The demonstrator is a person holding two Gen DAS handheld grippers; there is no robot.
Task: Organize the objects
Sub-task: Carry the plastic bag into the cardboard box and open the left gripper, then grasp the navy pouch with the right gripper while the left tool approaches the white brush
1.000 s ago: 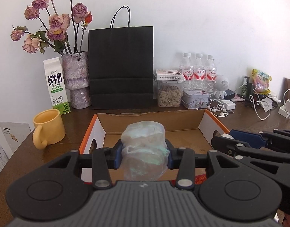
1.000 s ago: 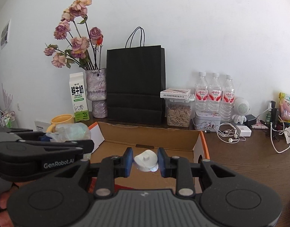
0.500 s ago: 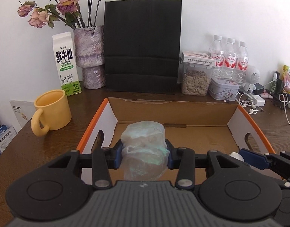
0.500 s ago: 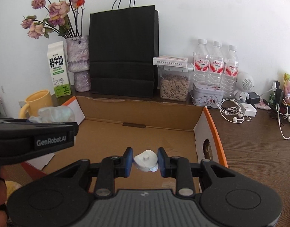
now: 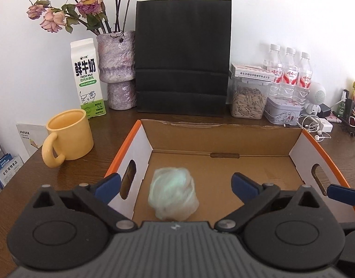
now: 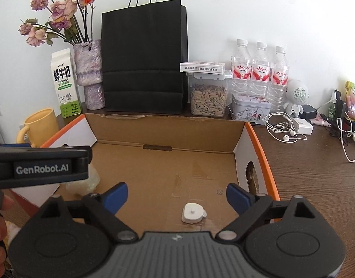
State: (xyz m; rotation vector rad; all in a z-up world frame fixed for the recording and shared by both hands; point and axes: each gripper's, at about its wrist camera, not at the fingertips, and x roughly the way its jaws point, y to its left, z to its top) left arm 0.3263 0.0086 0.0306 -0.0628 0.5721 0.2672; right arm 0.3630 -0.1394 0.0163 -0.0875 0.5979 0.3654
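An open cardboard box (image 5: pixel 223 136) with orange rims sits on the brown table; it also shows in the right wrist view (image 6: pixel 168 129). A crumpled clear plastic bag (image 5: pixel 174 193) lies on the box floor at its left side, between the spread fingers of my open left gripper (image 5: pixel 176 185). A small white plastic piece (image 6: pixel 193 213) lies on the box floor at the right, below my open right gripper (image 6: pixel 177 194). The left gripper's side (image 6: pixel 40 169) crosses the right wrist view and hides most of the bag (image 6: pixel 92 180).
At the back stand a milk carton (image 5: pixel 88 78), a vase of dried roses (image 5: pixel 117 69), a black paper bag (image 5: pixel 183 58), a seed jar (image 5: pixel 248 99), a tin (image 5: pixel 283 113) and three water bottles (image 5: pixel 289 71). A yellow mug (image 5: pixel 67 139) is left of the box. Cables and earphones (image 6: pixel 284 125) lie right.
Both grippers moved down into the box and opened. The left let go of the plastic bag and the right let go of the white piece; both now rest on the box floor.
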